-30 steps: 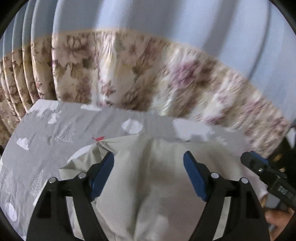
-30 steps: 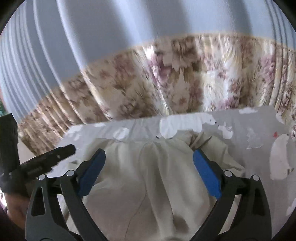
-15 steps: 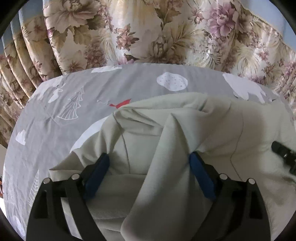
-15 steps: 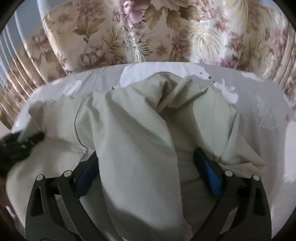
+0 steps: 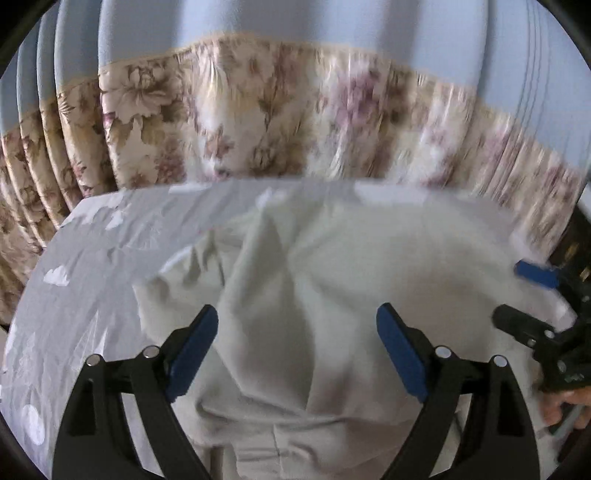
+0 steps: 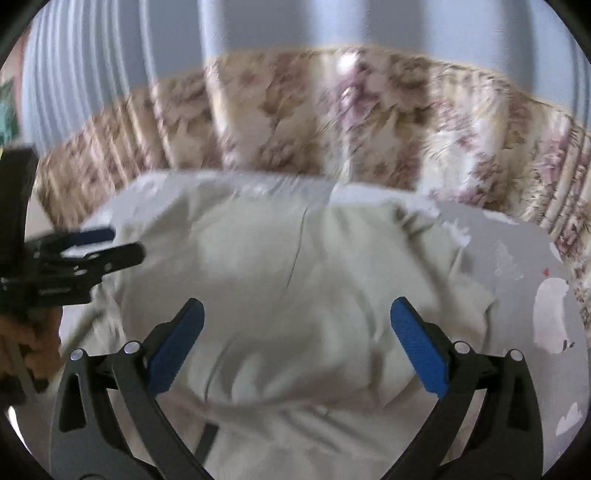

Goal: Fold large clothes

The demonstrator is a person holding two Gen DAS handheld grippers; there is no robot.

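Observation:
A pale cream garment (image 5: 332, 295) lies bunched in folds on a grey patterned bedsheet (image 5: 74, 314); it also shows in the right wrist view (image 6: 295, 295). My left gripper (image 5: 297, 325) is open above the garment's near part, its blue pads spread wide with nothing between them. My right gripper (image 6: 297, 321) is open too, over the same cloth. Each gripper shows in the other's view: the right one at the right edge (image 5: 535, 314), the left one at the left edge (image 6: 85, 251).
A floral curtain (image 5: 258, 129) with a plain blue upper part (image 5: 295, 22) hangs behind the bed. The grey sheet (image 6: 535, 295) with white shapes extends to the right of the garment. A dark object (image 5: 576, 240) stands at the far right.
Both grippers have lifted and tilted back up from the garment; the curtain's blue upper part is in view again. The cloth now lies more spread out and flatter. Both stay open.

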